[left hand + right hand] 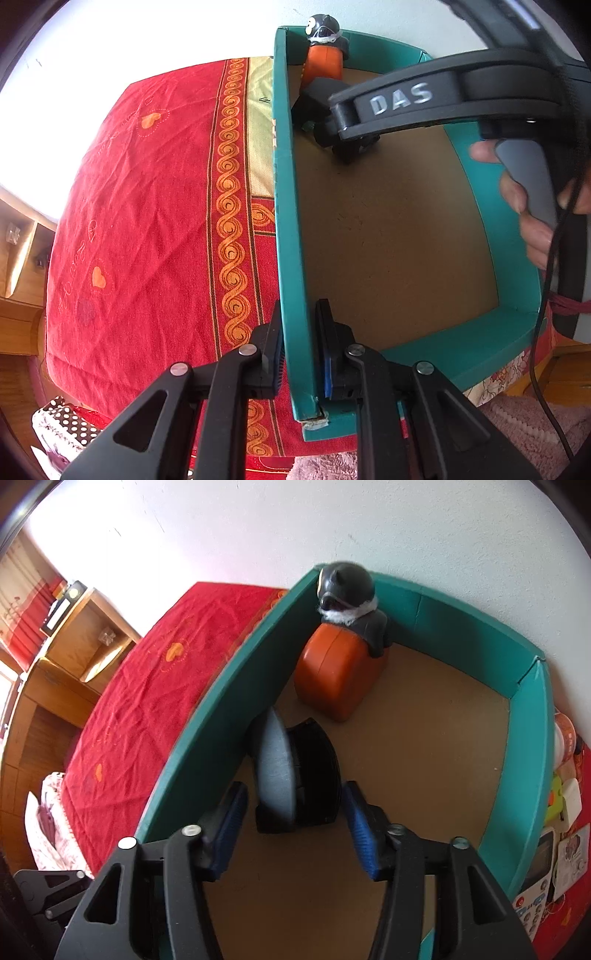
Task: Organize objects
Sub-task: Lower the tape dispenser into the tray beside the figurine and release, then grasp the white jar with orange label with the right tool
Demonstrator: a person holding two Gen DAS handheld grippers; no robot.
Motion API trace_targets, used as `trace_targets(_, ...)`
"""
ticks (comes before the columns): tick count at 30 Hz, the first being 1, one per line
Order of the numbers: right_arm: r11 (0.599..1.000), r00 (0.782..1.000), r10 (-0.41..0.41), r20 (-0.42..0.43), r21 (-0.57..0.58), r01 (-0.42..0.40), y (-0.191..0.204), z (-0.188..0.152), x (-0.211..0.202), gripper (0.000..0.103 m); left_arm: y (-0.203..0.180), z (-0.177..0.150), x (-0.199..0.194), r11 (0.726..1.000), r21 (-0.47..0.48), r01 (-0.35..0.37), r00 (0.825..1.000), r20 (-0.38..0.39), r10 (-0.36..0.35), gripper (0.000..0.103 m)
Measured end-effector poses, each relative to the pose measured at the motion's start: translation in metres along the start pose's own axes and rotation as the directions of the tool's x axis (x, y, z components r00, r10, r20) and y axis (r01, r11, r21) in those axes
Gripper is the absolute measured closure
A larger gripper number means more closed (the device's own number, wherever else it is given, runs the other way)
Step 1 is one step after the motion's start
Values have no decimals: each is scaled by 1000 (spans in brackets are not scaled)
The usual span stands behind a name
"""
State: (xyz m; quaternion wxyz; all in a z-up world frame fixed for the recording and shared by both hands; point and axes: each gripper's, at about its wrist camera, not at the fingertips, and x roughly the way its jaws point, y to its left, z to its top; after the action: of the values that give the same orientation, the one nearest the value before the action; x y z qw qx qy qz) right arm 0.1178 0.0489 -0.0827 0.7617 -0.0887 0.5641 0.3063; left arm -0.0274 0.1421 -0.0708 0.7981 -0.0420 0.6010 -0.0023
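Observation:
A teal box (291,258) with a brown floor stands on a red tablecloth (147,221). My left gripper (299,354) is shut on its left wall near the front corner, one pad outside and one inside. An orange toy with a dark grey head (340,672) sits in the far left corner of the box (532,738). In front of it a black and grey disc-shaped object (295,771) stands on edge on the box floor, against the left wall. My right gripper (295,827) hangs open over it, and both blue pads (360,830) are clear of its sides. The left wrist view shows the right gripper (343,144) reaching into the box, held by a hand (524,206).
A white wall rises right behind the box. Wooden shelves (74,657) stand to the left of the table. A toy phone with buttons (535,878) and small cards lie on the cloth right of the box. A pink rug (517,424) lies below.

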Motion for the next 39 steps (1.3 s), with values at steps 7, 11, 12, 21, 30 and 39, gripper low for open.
trace_targets(7, 998, 998, 32, 48, -58, -30, 5, -15, -45, 41, 1, 0, 0, 1000, 1, 0, 1000, -1, 0, 89)
trace_targets(11, 996, 994, 45, 98, -77, -38, -3, -32, -77, 41, 1, 0, 1, 1000, 6, -2, 1000, -4, 2, 89)
trace_targets(12, 997, 993, 33, 114, -71, -25, -10, -37, -86, 41, 1, 0, 1, 1000, 7, -2, 1000, -4, 2, 89)
trace_targets(21, 991, 977, -113, 181, 96, 97, -97, -60, -120, 41, -2, 1, 2, 1000, 14, -1, 1000, 2, 1, 89)
trace_targets(30, 974, 969, -208, 136, 123, 192, -155, -56, -102, 41, -5, -2, 1, 1000, 25, 0, 1000, 3, 0, 89)
trace_targets(39, 977, 967, -214, 138, 30, 211, -164, -16, -68, 41, -9, 0, 0, 1000, 16, -8, 1000, -2, 8, 89)
